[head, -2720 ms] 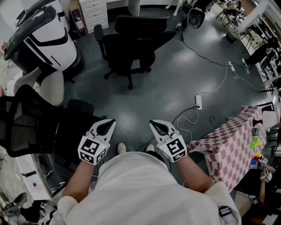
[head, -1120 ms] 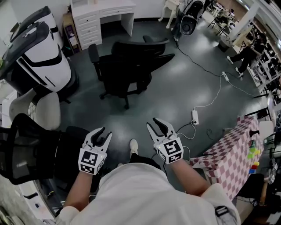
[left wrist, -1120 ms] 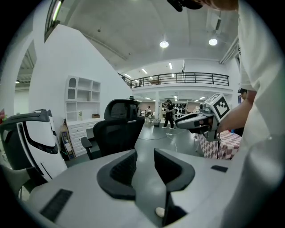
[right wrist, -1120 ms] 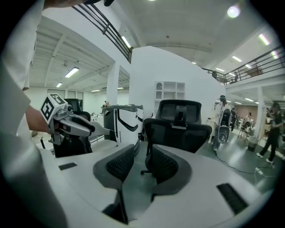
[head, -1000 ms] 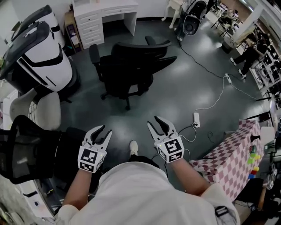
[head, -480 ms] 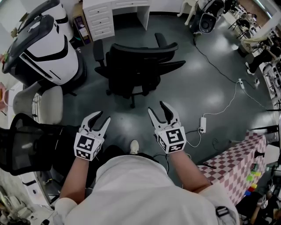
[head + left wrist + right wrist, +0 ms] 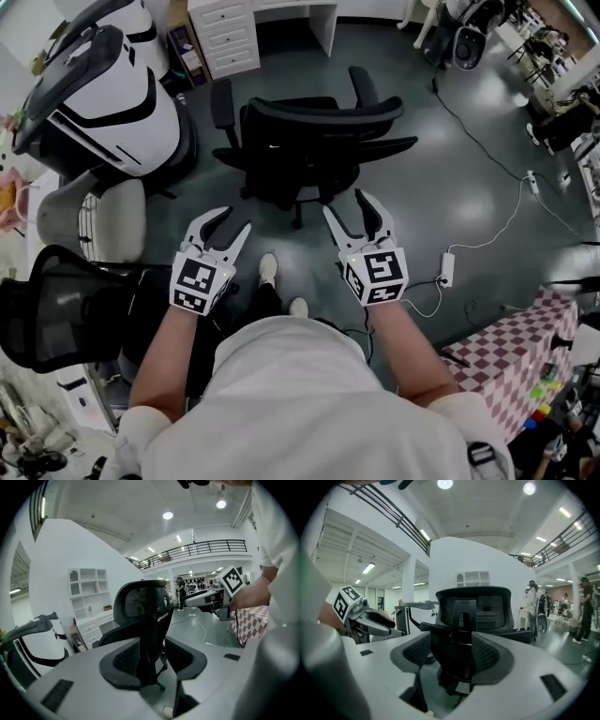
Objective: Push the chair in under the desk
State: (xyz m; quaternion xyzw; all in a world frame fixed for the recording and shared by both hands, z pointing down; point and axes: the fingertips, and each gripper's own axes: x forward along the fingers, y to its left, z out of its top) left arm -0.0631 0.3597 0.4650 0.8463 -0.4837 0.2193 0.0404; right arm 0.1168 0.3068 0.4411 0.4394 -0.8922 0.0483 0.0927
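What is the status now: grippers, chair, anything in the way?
Left hand-held gripper and right hand-held gripper: jaws just opening, empty. Black chair ahead, untouched, out from white desk. Nothing seen between them.

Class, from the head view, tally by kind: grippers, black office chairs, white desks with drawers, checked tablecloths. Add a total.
Grippers: 2 (left gripper, right gripper)
Black office chairs: 2
White desk with drawers: 1
Checked tablecloth: 1
Total: 6

Head view steeply down; both gripper views level, close behind the same chair (image 7: pixel 309 150).
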